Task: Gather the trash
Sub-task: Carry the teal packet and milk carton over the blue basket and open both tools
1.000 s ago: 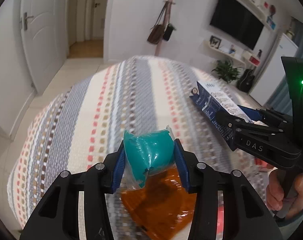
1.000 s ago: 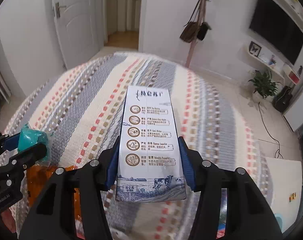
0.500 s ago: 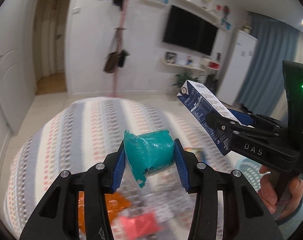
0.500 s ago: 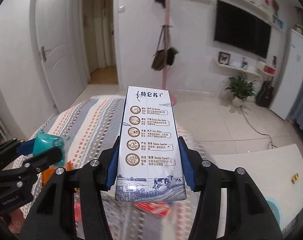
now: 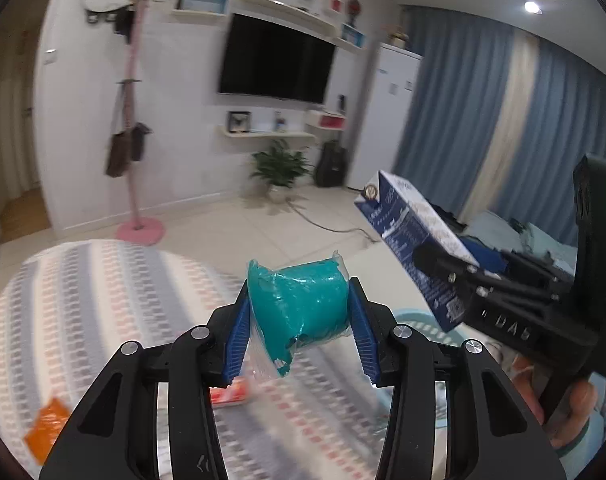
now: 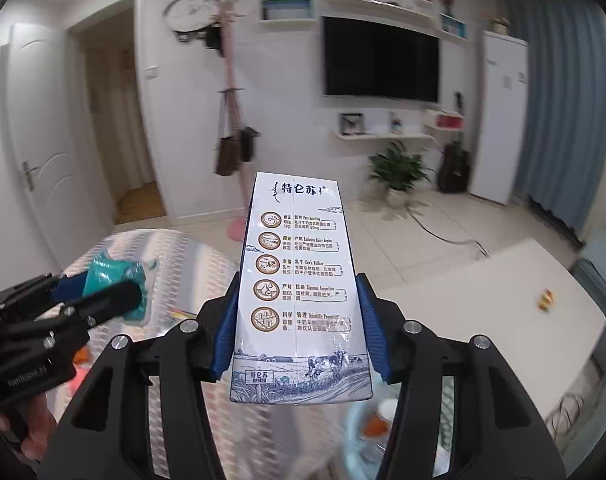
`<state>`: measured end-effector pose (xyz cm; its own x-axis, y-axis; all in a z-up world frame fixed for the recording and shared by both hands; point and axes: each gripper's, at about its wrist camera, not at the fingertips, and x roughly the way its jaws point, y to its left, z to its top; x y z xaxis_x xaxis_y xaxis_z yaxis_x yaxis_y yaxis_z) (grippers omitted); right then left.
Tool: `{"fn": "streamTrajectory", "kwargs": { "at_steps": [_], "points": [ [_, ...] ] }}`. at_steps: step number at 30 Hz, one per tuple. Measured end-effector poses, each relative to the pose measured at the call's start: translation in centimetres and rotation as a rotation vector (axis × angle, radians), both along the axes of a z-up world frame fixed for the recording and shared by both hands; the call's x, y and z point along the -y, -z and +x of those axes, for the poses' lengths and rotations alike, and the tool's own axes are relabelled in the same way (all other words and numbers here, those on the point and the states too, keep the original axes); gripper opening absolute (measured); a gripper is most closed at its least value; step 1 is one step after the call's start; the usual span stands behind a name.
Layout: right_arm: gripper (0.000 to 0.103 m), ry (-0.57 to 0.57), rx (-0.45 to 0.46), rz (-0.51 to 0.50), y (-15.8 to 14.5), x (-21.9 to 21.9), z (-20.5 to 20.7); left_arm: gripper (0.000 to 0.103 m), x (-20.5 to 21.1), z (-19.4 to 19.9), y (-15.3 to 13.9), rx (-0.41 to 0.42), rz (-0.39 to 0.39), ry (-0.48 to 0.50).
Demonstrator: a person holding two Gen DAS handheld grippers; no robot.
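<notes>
Left gripper (image 5: 299, 320): clamped on a teal wrapper (image 5: 303, 308), held above the striped bed (image 5: 103, 300). Right gripper (image 6: 297, 328): clamped on a milk carton (image 6: 297, 280), raised over a pale bin (image 6: 367, 440).

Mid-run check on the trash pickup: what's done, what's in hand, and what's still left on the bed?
Done: both pickups. The left gripper is shut on the teal wrapper; the right gripper is shut on the milk carton. In hand: carrying both, with a pale blue basket holding some trash below the carton. Left: neither item is dropped yet, and an orange wrapper and a red packet lie on the striped bedspread.
</notes>
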<state>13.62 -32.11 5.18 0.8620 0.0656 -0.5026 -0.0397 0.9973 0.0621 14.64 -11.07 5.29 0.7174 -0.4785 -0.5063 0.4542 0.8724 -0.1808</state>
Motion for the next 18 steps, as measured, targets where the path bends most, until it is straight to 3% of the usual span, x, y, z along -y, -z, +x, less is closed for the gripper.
{"fn": "streamTrajectory", "kwargs": {
  "at_steps": [5, 9, 18],
  "points": [
    [0.05, 0.105, -0.058, 0.033, 2.8, 5.5, -0.9, 0.043, 5.9, 1.3, 2.4, -0.071, 0.004, 0.096],
    [0.05, 0.229, -0.131, 0.049, 5.9, 10.1, -1.2, 0.043, 11.0, 2.4, 5.9, -0.18, 0.033, 0.2],
    [0.051, 0.405, -0.381, 0.159, 14.6, 16.9, -1.3, 0.045, 18.3, 3.6, 13.1, -0.372, 0.142, 0.312]
  ]
}}
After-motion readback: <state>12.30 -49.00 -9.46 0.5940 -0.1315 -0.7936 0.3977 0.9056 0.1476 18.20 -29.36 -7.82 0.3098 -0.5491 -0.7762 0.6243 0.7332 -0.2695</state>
